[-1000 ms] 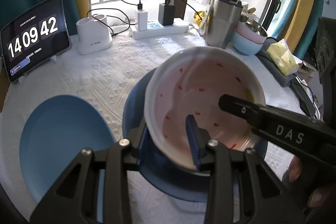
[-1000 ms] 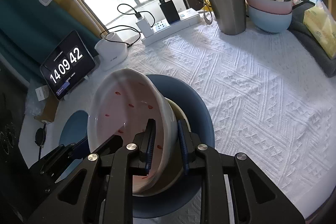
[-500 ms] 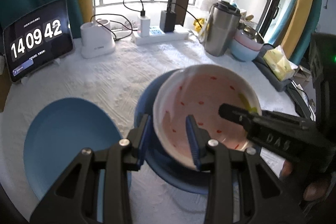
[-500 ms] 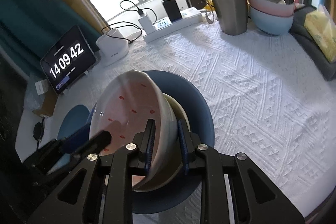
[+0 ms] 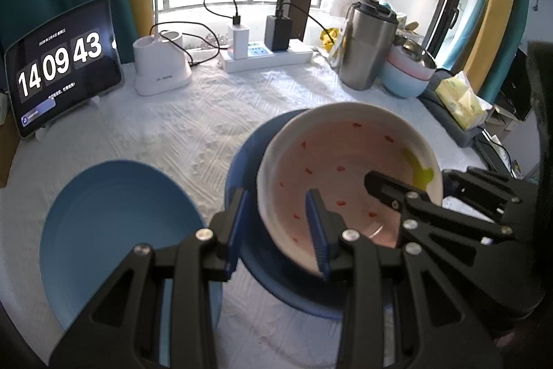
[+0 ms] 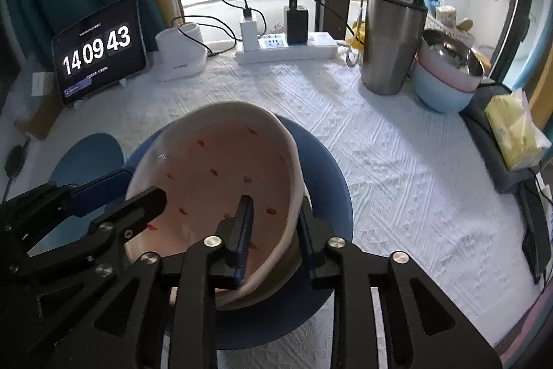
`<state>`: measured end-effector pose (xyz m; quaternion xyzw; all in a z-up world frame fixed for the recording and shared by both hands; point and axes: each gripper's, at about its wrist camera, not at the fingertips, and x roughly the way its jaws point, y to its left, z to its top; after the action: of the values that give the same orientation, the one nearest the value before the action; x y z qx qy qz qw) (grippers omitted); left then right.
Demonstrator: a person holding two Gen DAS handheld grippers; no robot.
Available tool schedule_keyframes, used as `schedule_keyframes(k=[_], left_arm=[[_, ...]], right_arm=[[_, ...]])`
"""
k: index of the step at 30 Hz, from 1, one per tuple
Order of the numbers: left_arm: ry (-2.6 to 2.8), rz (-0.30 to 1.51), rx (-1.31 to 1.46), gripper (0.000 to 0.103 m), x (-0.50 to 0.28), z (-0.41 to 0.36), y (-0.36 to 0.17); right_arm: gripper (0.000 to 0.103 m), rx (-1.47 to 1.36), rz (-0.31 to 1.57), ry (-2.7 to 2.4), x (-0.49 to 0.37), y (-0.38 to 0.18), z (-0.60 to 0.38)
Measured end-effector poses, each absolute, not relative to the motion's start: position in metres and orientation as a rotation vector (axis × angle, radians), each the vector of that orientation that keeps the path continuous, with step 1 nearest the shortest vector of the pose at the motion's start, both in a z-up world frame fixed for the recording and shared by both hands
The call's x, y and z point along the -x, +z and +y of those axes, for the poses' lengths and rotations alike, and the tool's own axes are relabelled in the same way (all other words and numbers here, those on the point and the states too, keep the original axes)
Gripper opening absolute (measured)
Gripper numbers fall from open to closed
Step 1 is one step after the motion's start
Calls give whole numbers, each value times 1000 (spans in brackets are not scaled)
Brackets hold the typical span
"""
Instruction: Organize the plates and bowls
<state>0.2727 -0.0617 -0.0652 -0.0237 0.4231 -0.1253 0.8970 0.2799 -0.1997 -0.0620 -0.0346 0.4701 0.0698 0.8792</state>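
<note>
A white bowl with red flecks (image 5: 349,175) (image 6: 221,175) rests tilted on a yellowish bowl (image 6: 287,261) inside a dark blue plate (image 5: 249,161) (image 6: 325,168). My left gripper (image 5: 276,223) is open, its fingers straddling the bowl's near rim with a gap. My right gripper (image 6: 273,230) is open too, one finger inside and one outside the right rim. A light blue plate (image 5: 114,230) lies to the left on the white tablecloth.
At the back stand a tablet clock (image 5: 62,64), a white holder (image 5: 160,68), a power strip with chargers (image 5: 266,56), a steel tumbler (image 5: 368,47) and stacked pink and blue bowls (image 5: 408,71). A yellow tissue pack (image 5: 461,101) lies at the right edge.
Both grippers have loosened from the bowl's rim and widened. The white bowl has lowered onto the stack in the dark blue plate. The left camera has pulled back and risen.
</note>
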Motion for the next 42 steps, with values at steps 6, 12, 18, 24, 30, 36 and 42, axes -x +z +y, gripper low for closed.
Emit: schedule_keyframes(k=[6,12,18,24,30,36,42], left_arm=[[-266,873,51,36,-271,-61,-64],[-262,868,61,36,-269,-58,-60],[-250,859,63,36,-266,-57,-55],[-227,843,56,36,-259,-55,-50],[-188,826,48,45,-257,-43,-50],[-146,829,60,45,-258,-30,-57],[-114,830,59,46,-259,-23,-61]], right_arm=[[41,77,934,147,-277,-50,-203],[41,48,934,154,-277,-47,-210],[41,10,930,167,-274,-45,-219],[41,-28,906,185,-268,-37,-233],[41,-51,861,186,-262,-32,-254],[43,-21,824,184,-259,-38,-269],[43,-30,817,216,-258,-45,-283]])
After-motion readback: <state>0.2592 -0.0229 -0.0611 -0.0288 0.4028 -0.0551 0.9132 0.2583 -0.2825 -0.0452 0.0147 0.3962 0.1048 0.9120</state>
